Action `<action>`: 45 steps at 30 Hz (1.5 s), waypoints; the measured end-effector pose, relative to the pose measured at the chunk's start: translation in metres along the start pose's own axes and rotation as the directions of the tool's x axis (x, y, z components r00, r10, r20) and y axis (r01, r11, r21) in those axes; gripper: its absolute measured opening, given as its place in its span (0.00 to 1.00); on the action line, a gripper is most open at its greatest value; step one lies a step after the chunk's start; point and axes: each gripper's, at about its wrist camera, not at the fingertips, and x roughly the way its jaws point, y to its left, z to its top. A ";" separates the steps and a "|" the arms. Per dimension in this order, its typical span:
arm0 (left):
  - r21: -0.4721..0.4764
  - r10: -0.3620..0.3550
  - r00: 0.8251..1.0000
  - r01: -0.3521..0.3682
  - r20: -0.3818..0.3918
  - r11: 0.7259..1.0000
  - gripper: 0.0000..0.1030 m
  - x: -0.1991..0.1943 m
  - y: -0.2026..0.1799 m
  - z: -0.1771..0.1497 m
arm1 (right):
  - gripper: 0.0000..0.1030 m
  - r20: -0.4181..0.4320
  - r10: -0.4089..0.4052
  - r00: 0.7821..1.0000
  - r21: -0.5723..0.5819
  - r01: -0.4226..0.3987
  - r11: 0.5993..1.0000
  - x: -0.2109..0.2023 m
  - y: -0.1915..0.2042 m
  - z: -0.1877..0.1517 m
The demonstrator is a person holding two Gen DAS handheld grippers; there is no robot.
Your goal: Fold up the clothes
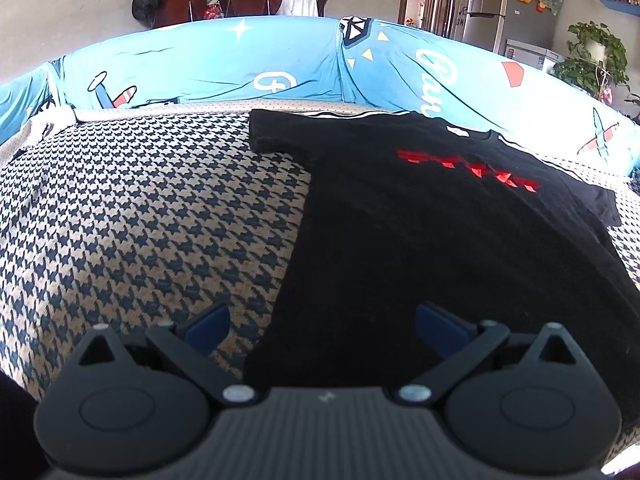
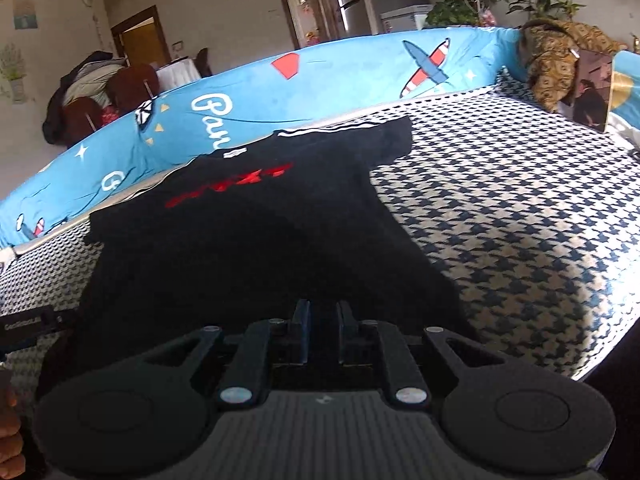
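Note:
A black T-shirt (image 1: 440, 220) with red print lies flat, front up, on the houndstooth bed cover (image 1: 140, 220), its collar toward the blue headboard. My left gripper (image 1: 322, 328) is open at the shirt's lower left corner: the left blue pad is over the cover, the right one over black cloth. In the right wrist view the T-shirt (image 2: 240, 240) fills the middle. My right gripper (image 2: 323, 320) sits at the lower hem, its fingers drawn close with dark cloth in the narrow gap. The hem itself is hidden under the gripper bodies.
A blue cartoon-print padded rail (image 1: 240, 68) runs along the far side of the bed. A brown patterned cushion (image 2: 560, 60) and a picture lie at the far right corner. The bed edge (image 2: 600, 360) drops off at the right. A hand (image 2: 8, 440) shows at the lower left.

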 end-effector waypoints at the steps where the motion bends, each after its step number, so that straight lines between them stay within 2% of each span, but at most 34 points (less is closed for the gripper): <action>1: 0.000 0.006 1.000 -0.006 0.000 1.000 1.00 0.000 0.001 0.000 | 0.11 -0.011 0.026 1.000 -0.011 -0.026 1.000 0.001 0.004 -0.001; 4: -0.006 0.015 1.000 -0.015 -0.005 1.000 1.00 0.000 0.005 0.000 | 0.11 -0.046 0.114 0.992 -0.043 -0.116 0.992 0.006 0.017 -0.004; 8: -0.016 0.026 1.000 -0.026 -0.007 1.000 1.00 -0.001 0.012 0.001 | 0.11 -0.099 0.242 0.965 -0.101 -0.252 0.962 0.013 0.041 -0.009; 13: -0.029 0.040 0.999 -0.040 -0.008 0.999 1.00 -0.003 0.020 0.001 | 0.11 -0.172 0.364 0.915 -0.213 -0.395 0.893 0.019 0.079 -0.017; 16: -0.040 0.045 0.999 -0.046 -0.009 0.998 1.00 -0.004 0.025 0.002 | 0.16 -0.207 0.394 0.896 -0.296 -0.441 0.847 0.020 0.099 -0.024; 20: -0.056 0.045 0.999 -0.045 -0.006 0.997 1.00 -0.006 0.030 0.002 | 0.34 -0.236 0.386 0.892 -0.400 -0.451 0.798 0.020 0.117 -0.036; 23: -0.064 0.043 0.999 -0.043 -0.003 0.997 1.00 -0.007 0.033 0.002 | 0.39 -0.230 0.371 0.900 -0.466 -0.437 0.769 0.019 0.126 -0.043; 31: -0.070 0.044 0.999 -0.044 -0.003 0.997 1.00 -0.008 0.035 0.002 | 0.41 -0.251 0.339 0.907 -0.577 -0.422 0.700 0.032 0.147 -0.051; 34: -0.072 0.047 0.999 -0.047 -0.003 0.996 1.00 -0.008 0.036 0.001 | 0.41 -0.241 0.322 0.915 -0.612 -0.401 0.681 0.037 0.152 -0.055; 35: -0.073 0.047 0.999 -0.048 -0.003 0.996 1.00 -0.008 0.037 0.001 | 0.39 -0.237 0.321 0.917 -0.616 -0.398 0.680 0.038 0.153 -0.056; 37: -0.074 0.049 0.999 -0.050 -0.004 0.996 1.00 -0.008 0.038 0.001 | 0.27 -0.228 0.324 0.918 -0.619 -0.394 0.680 0.040 0.155 -0.057; 39: -0.075 0.052 0.999 -0.052 -0.003 0.996 1.00 -0.008 0.038 0.002 | 0.10 -0.220 0.329 0.918 -0.615 -0.393 0.684 0.040 0.154 -0.056; 41: -0.078 0.057 0.998 -0.057 0.001 0.995 1.00 -0.008 0.038 0.003 | 0.06 -0.216 0.340 0.915 -0.602 -0.399 0.691 0.038 0.153 -0.054; 45: -0.088 0.080 0.997 -0.078 0.015 0.993 1.00 -0.009 0.039 0.005 | 0.06 -0.231 0.400 0.887 -0.575 -0.456 0.679 0.029 0.148 -0.049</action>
